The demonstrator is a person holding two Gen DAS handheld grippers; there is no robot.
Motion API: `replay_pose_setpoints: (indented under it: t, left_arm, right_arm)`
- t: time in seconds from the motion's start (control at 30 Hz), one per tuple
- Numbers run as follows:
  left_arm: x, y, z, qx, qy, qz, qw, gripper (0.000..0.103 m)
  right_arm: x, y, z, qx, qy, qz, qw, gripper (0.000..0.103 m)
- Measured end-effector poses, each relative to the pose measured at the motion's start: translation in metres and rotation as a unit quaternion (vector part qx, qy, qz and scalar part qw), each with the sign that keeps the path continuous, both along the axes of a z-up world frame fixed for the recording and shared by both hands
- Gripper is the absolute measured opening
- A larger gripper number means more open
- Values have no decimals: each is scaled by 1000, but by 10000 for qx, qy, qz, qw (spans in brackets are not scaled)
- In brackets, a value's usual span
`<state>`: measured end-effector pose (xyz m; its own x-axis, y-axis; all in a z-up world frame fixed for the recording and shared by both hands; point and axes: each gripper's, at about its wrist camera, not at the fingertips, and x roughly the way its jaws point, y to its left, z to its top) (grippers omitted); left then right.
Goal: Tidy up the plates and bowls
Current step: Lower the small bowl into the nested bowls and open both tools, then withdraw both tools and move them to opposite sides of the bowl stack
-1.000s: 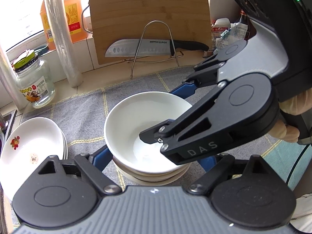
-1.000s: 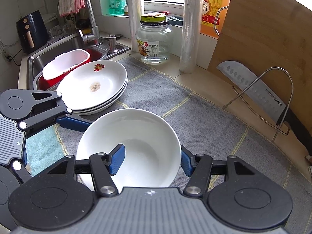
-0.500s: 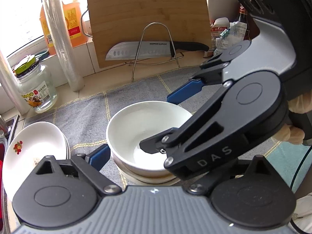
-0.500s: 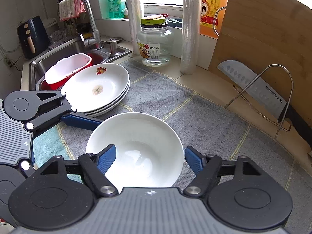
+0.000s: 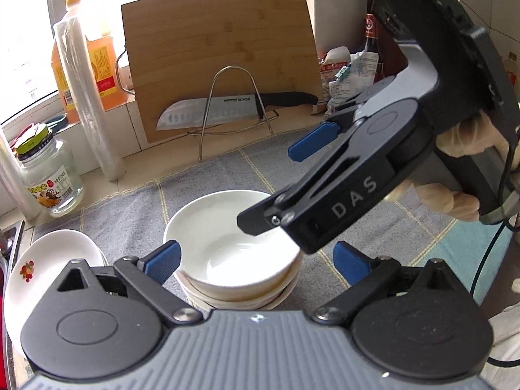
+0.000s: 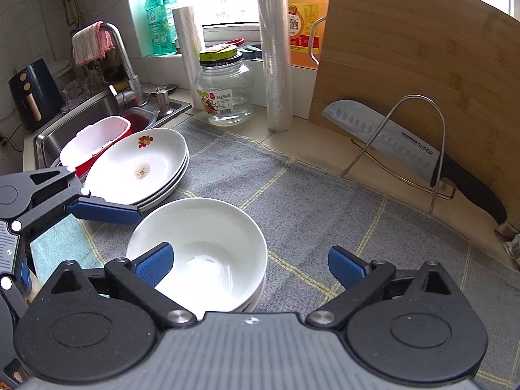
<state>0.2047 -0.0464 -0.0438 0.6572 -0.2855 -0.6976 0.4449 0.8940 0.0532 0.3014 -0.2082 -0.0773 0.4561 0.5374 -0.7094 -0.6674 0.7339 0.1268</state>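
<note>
At the far left, the plates sit stacked near the sink, at the left edge of the grey mat. Just right of them and nearer, the bowls are nested in one stack on the bench.

The left tool stands wide open, its pads either side of the bowl stack and apparently clear of it, holding nothing. The right tool has just sprung wide open; its left pad hangs over the top bowl's hollow, its right pad well clear over the mat, and it grips nothing.

The step in hand looks like letting go after nesting the top bowl. To do it well, lift both tools straight away without brushing the rim, since a nudge could tip the top bowl. Check that it sits level before moving on.
</note>
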Motion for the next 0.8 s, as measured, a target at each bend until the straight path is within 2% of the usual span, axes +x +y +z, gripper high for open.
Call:
replay_pose_setpoints:
  t: [0.37,0.5,0.6,0.8]
  left_arm:
    - [-6,6,-3,-70,-51,9,10000,100]
    - [-8,12,-4,-208,-37,-58,9998,101]
    - [-11,19,-3,-450,-52,-113,9989,101]
    - [-19,23,1,-503,-189,93,9985,101]
  right_arm:
    - [-4,-34,-3,104,11,-844,9964,103]
    - [-10,-40,-7,38,-20,-1184,9930,103]
    - [-17,-43,-9,-46,-119,-1459,9892,103]
    - [-34,-54,-17,-134,-96,-1727,9848,103]
